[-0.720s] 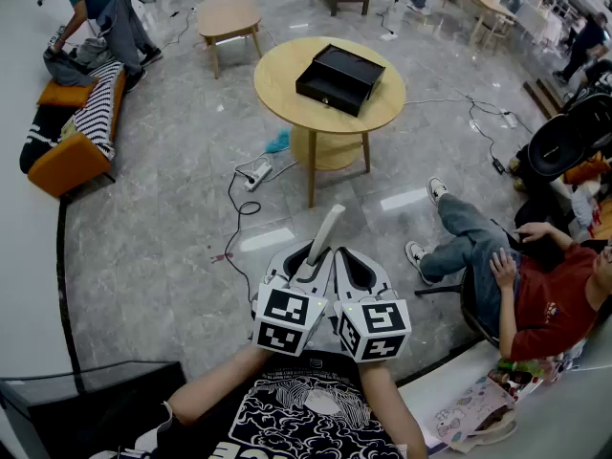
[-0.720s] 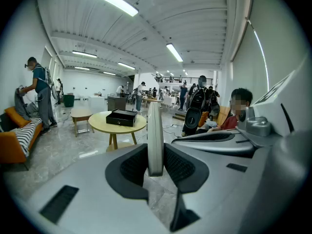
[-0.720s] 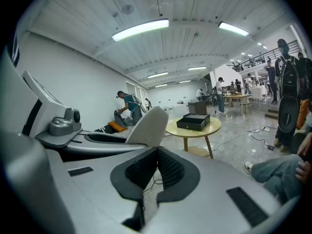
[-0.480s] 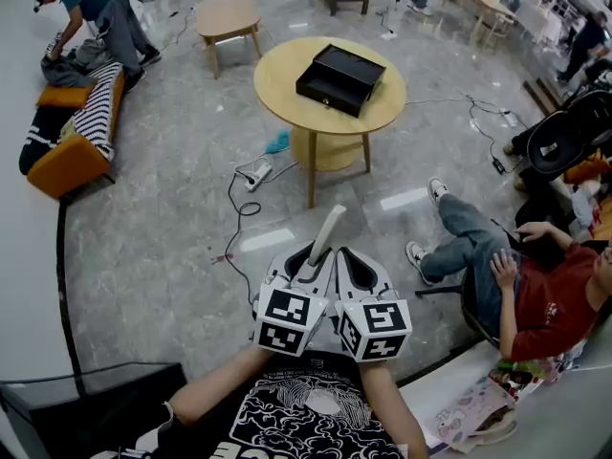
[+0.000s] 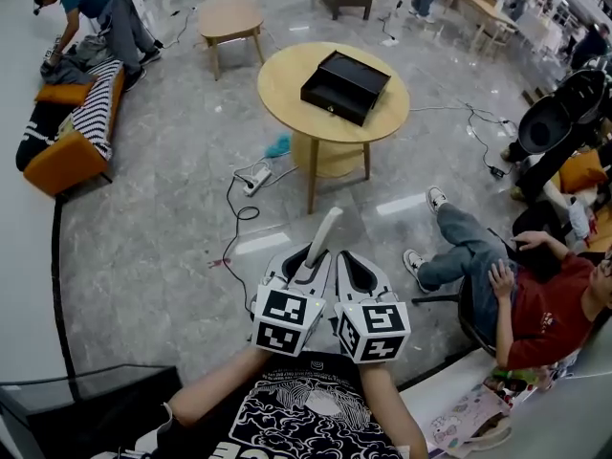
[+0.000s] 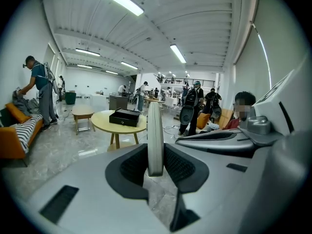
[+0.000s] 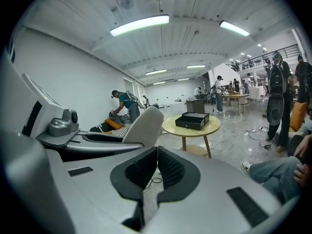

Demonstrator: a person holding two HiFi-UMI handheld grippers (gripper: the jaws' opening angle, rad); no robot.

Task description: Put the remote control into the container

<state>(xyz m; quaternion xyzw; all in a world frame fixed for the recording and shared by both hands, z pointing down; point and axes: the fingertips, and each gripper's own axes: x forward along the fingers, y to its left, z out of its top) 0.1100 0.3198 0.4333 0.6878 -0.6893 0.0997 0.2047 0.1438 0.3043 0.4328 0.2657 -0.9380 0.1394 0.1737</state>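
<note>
Closest to us, our left gripper (image 5: pixel 311 256) is clamped on the slim white plastic remote control (image 5: pixel 328 229), which stands upright. Our right gripper (image 5: pixel 356 266) is closed and empty. Delivery remains: the open black rectangular container (image 5: pixel 345 86) sits well ahead on the round wooden worktop (image 5: pixel 277 84), across grey marble floor (image 5: pixel 163 208) in a busy hall.

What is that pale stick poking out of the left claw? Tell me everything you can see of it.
It is the remote control, a slim, pale grey-white bar with rounded ends, plastic by the look. The left gripper clamps its lower end between black ribbed pads, thin edge toward that gripper's camera. The rest juts forward and up over the floor; nothing else touches it. No buttons show.
</note>
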